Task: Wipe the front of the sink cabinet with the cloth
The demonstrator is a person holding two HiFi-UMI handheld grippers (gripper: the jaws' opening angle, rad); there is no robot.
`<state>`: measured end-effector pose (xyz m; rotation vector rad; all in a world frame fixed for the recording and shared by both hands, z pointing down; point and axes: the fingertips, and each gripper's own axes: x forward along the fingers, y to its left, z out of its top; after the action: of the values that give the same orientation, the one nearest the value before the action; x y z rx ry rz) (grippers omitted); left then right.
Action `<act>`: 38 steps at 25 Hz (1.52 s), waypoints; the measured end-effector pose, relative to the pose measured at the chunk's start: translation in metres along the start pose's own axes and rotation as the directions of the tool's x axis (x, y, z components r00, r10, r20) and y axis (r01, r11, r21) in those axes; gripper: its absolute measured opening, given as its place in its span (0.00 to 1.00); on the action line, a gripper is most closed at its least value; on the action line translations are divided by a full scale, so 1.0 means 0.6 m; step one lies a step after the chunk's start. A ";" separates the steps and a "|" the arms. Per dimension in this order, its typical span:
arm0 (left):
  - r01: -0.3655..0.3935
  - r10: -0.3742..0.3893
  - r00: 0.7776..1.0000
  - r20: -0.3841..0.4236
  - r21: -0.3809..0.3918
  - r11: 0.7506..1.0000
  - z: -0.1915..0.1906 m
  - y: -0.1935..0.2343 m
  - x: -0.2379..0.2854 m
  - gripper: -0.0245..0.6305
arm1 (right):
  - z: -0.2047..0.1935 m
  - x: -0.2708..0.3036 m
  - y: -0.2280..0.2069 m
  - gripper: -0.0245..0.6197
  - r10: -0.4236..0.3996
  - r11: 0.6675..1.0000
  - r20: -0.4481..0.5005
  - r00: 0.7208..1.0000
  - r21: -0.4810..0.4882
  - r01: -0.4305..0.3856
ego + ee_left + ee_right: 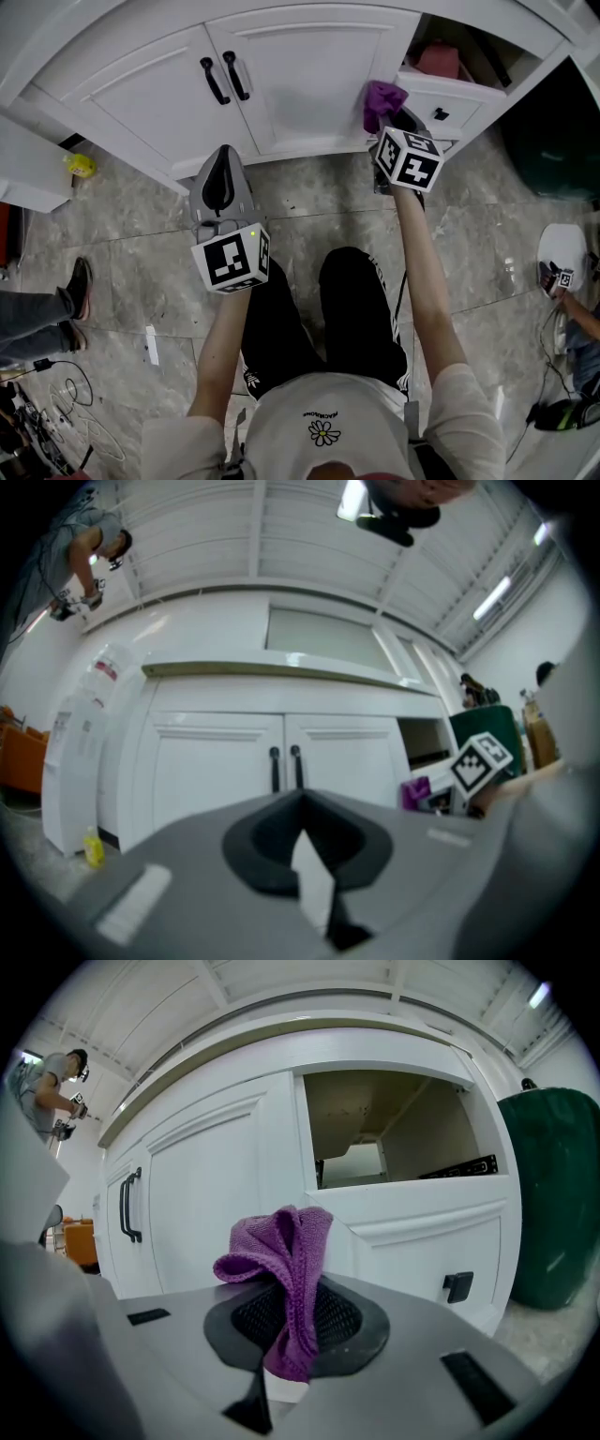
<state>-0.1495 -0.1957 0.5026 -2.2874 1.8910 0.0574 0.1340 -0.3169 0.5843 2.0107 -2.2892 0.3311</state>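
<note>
- Closest up, a white shirt point(323, 412) with a daisy print, and two bare forearms reaching out, one gripper each.
- Left gripper point(221, 178): smooth grey shell hanging low over the floor point(141, 253), well short of the cabinet. Its own view has the jaws pressed together with nothing between them.
- Right gripper point(389, 120): jaws clamped on one purple cloth point(382, 97). Up close, the cloth point(281, 1251) is a knitted, ribbed weave, bunched and folded over.
- That cloth sits right up at the sink cabinet point(281, 66) front, by the right door's edge; actual contact I can't confirm.
- Count it: two white panelled doors, two black bar handles point(225, 78) side by side, one small square black knob point(457, 1285) on the drawer front.
- Only the right gripper view looks into the open compartment point(394, 1133) above that drawer.
- Only the left gripper view catches the cabinet's whole front, with the cloth point(415, 792) small at the right.
- Grey marbled tiles underfoot; one dark green bin point(553, 1194) at the right.
</note>
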 end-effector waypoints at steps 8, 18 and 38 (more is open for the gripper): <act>0.009 -0.009 1.000 -0.003 -0.001 1.000 -0.009 0.007 0.002 0.04 | 0.001 -0.008 0.075 0.12 0.107 0.992 0.008 0.994 -0.061 -0.107; -0.019 0.019 1.000 -0.023 -0.002 1.000 -0.052 0.050 -0.017 0.04 | -0.093 0.041 0.326 0.12 0.401 0.915 -0.034 0.915 -0.022 -0.402; -0.024 0.024 0.999 -0.038 -0.008 1.000 -0.068 0.059 -0.018 0.04 | -0.165 0.087 0.350 0.12 0.382 0.924 -0.080 0.921 0.021 -0.382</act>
<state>-0.1894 -0.1979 0.5406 -2.2875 1.9399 0.0259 -0.0890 -0.3218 0.6680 1.5038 -2.6178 0.4338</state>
